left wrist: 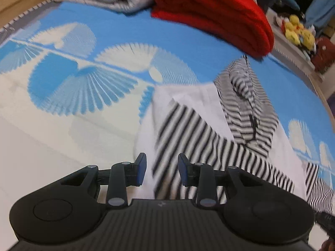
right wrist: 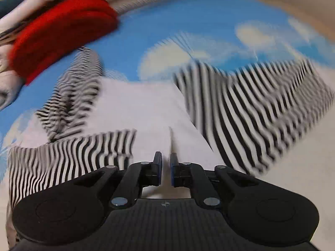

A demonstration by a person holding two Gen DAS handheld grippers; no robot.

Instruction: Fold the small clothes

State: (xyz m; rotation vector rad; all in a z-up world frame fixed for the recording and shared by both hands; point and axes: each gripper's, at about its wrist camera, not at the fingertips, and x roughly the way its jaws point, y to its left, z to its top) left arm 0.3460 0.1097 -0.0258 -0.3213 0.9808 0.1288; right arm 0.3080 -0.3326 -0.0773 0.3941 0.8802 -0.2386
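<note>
The right gripper (right wrist: 166, 168) pinches a raised fold of the striped hoodie (right wrist: 146, 108), while the left gripper (left wrist: 162, 170) hovers released over its near edge.

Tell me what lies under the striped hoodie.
The striped hoodie lies on a blue and white patterned mat, which shows all around it. Its white body covers the mat below, so whether anything else sits beneath cannot be seen.

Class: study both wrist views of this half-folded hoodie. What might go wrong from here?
1. The right gripper pinches only a thin ridge of the white and striped hoodie; it may slip.
2. The left gripper stands open, so lifting could undo the folded sleeve.
</note>
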